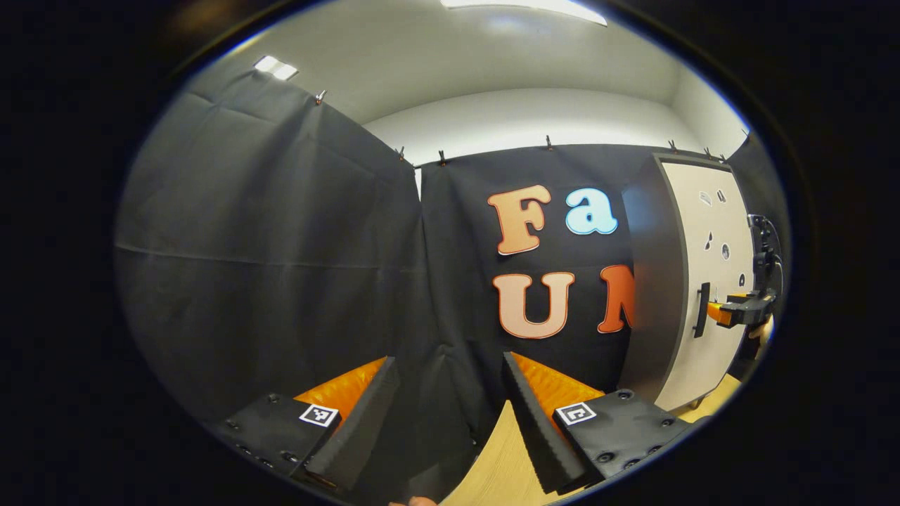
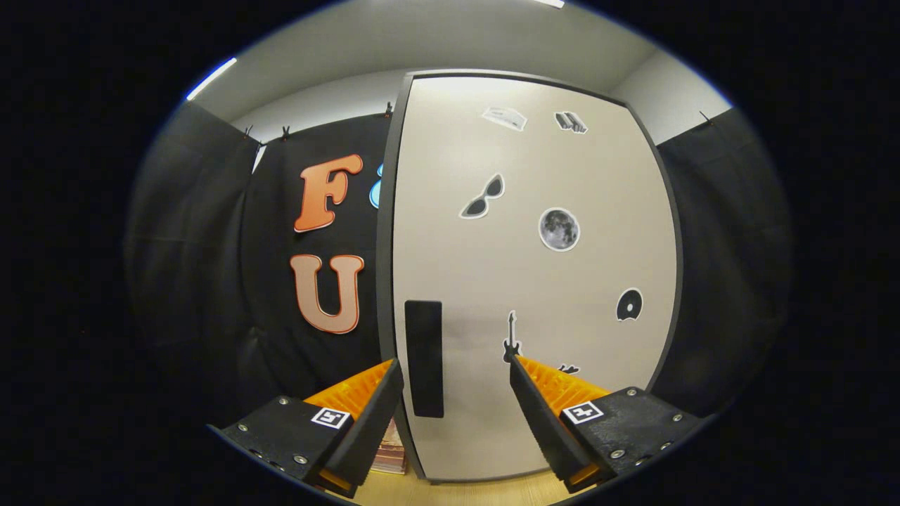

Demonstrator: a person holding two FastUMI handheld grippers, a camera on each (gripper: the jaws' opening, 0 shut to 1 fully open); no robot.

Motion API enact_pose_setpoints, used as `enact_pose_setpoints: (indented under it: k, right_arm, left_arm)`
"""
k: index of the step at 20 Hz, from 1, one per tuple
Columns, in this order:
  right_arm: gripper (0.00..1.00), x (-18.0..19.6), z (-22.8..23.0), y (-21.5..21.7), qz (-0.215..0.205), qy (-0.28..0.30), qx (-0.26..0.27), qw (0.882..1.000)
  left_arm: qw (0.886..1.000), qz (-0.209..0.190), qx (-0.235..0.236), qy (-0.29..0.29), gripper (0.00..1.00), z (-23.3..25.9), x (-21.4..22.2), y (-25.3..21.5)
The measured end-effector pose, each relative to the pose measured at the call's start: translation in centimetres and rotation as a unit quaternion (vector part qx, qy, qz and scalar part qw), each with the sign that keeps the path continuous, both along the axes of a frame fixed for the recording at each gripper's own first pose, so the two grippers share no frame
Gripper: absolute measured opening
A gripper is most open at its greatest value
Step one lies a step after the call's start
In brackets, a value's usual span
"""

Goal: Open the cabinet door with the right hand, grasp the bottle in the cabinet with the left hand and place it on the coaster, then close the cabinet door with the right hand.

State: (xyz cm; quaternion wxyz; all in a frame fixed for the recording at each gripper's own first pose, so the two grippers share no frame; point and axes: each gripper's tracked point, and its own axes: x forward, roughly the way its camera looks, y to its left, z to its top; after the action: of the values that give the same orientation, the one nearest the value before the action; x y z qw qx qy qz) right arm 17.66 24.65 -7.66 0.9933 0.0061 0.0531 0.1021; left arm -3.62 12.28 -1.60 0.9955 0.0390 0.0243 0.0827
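The tall cabinet [image 2: 534, 281] has a pale door with stickers, and the door stands shut, hiding what is inside. Its dark vertical handle [image 2: 424, 358] runs along the door's left edge. My right gripper [image 2: 453, 364] is open, and the handle lies between its two fingers, slightly left of centre and a little ahead of the tips. From the left gripper view the cabinet [image 1: 703, 281] is far right, with the right gripper [image 1: 716, 313] reaching toward the handle [image 1: 701, 309]. My left gripper [image 1: 448, 360] is open and holds nothing, facing the black cloth wall.
A light wooden tabletop [image 1: 503, 464] lies under the left gripper and runs to the cabinet's foot [image 2: 478, 492]. A small layered pinkish object [image 2: 391, 453] sits on the table at the cabinet's left base. Black cloth walls close in the booth.
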Motion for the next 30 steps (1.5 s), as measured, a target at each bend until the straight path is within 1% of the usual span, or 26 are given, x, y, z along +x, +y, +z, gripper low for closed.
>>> enact_pose_setpoints:
  k: [1, 2, 4, 5, 6, 8, 9, 10, 11, 12, 13, 14, 15, 16, 18, 19, 20, 21, 22, 24, 25, 26, 27, 28, 29, 30]
  right_arm:
    - [0.93, 0.4, -0.6, 0.4, 0.001, 0.006, -0.003, 1.000]
    - [0.92, 0.8, -1.0, 0.8, 0.002, 0.012, -0.003, 1.000]
    - [0.88, 1.4, -1.5, 1.4, 0.003, 0.020, 0.003, 1.000]
    - [0.82, 1.7, -1.6, 1.6, 0.003, 0.023, 0.007, 1.000]
    - [0.80, 1.9, -1.6, 1.9, 0.004, 0.025, 0.011, 1.000]
    - [0.71, 2.3, -1.8, 2.4, 0.006, 0.029, 0.016, 0.999]
    - [0.64, 2.6, -1.8, 2.5, 0.005, 0.029, 0.015, 0.999]
    - [0.61, 2.8, -2.0, 2.7, 0.007, 0.032, 0.014, 0.999]
    - [0.53, 3.0, -2.2, 2.9, 0.008, 0.036, 0.014, 0.999]
    - [0.49, 3.2, -2.3, 3.1, 0.011, 0.042, 0.017, 0.999]
    - [0.41, 3.2, -2.5, 3.1, 0.010, 0.046, 0.021, 0.999]
    - [0.37, 3.1, -2.5, 3.1, 0.011, 0.048, 0.023, 0.999]
    - [0.36, 3.1, -2.5, 3.0, 0.014, 0.051, 0.023, 0.998]
    - [0.35, 3.0, -2.5, 2.9, 0.017, 0.052, 0.025, 0.998]
    - [0.33, 2.9, -2.5, 2.9, 0.022, 0.053, 0.026, 0.998]
    - [0.30, 2.8, -2.5, 2.9, 0.024, 0.056, 0.024, 0.998]
    - [0.29, 2.6, -2.5, 2.9, 0.025, 0.060, 0.025, 0.998]
    - [0.27, 2.5, -2.5, 2.9, 0.027, 0.063, 0.026, 0.997]
    - [0.26, 2.3, -2.4, 2.9, 0.030, 0.062, 0.026, 0.997]
    - [0.26, 1.8, -2.2, 2.7, 0.039, 0.058, 0.021, 0.997]
    - [0.22, 1.3, -2.0, 2.7, 0.042, 0.055, 0.029, 0.997]
    - [0.22, 0.8, -1.9, 2.6, 0.047, 0.056, 0.035, 0.997]
    - [0.21, 0.1, -1.4, 2.6, 0.052, 0.055, 0.040, 0.996]
    - [0.21, -0.6, -1.2, 2.4, 0.055, 0.054, 0.043, 0.996]
    - [0.21, -1.6, -1.4, 1.6, 0.056, 0.053, 0.045, 0.996]
    - [0.21, -2.7, -1.4, 0.6, 0.058, 0.053, 0.046, 0.996]
  left_arm:
    - [1.000, 0.003, 0.000, 0.000, 0.96, -0.2, -0.2, 0.2]
    - [1.000, 0.006, 0.000, 0.000, 0.99, -0.3, -0.3, 0.4]
    - [1.000, 0.012, 0.000, 0.001, 0.99, -0.5, -0.5, 1.0]
    - [1.000, 0.013, -0.001, 0.001, 0.99, -0.6, -0.5, 1.3]
    - [1.000, 0.015, -0.002, 0.002, 0.99, -0.7, -0.6, 1.4]
    - [1.000, 0.018, -0.004, 0.004, 0.96, -1.2, -0.8, 1.9]
    - [1.000, 0.018, -0.006, 0.003, 1.00, -1.2, -0.8, 1.9]
    - [1.000, 0.018, -0.008, 0.003, 0.96, -1.2, -0.8, 2.1]
    - [1.000, 0.018, -0.009, 0.003, 0.96, -1.3, -0.8, 2.1]
    - [1.000, 0.018, -0.010, 0.004, 0.96, -1.4, -0.9, 2.0]
    - [1.000, 0.018, -0.010, 0.004, 0.96, -1.6, -0.9, 2.1]
    - [1.000, 0.019, -0.009, 0.005, 1.00, -1.5, -1.0, 2.2]
    - [1.000, 0.019, -0.008, 0.004, 1.00, -1.6, -1.1, 2.2]
    - [1.000, 0.020, -0.008, 0.002, 0.97, -1.5, -1.2, 2.2]
    - [1.000, 0.021, -0.008, -0.001, 0.96, -1.4, -1.2, 2.3]
    - [1.000, 0.021, -0.010, -0.002, 0.96, -1.4, -1.1, 2.4]
    - [1.000, 0.022, -0.012, -0.003, 0.99, -1.4, -1.0, 2.4]
    - [1.000, 0.022, -0.014, -0.004, 0.96, -1.5, -0.9, 2.4]
    - [1.000, 0.022, -0.016, -0.005, 0.99, -1.6, -0.9, 2.4]
    - [1.000, 0.023, -0.018, -0.005, 0.99, -1.8, -1.4, 2.4]
    - [1.000, 0.023, -0.017, -0.005, 0.99, -1.8, -1.8, 2.3]
    - [1.000, 0.024, -0.015, -0.005, 0.99, -1.8, -2.2, 2.3]
    - [1.000, 0.024, -0.012, -0.005, 0.96, -1.7, -2.4, 2.3]
    - [1.000, 0.023, -0.011, -0.007, 0.99, -1.5, -2.5, 2.2]
    - [1.000, 0.021, -0.011, -0.008, 0.99, -1.3, -2.5, 2.0]
    - [1.000, 0.018, -0.011, -0.011, 0.96, -1.1, -2.5, 1.6]
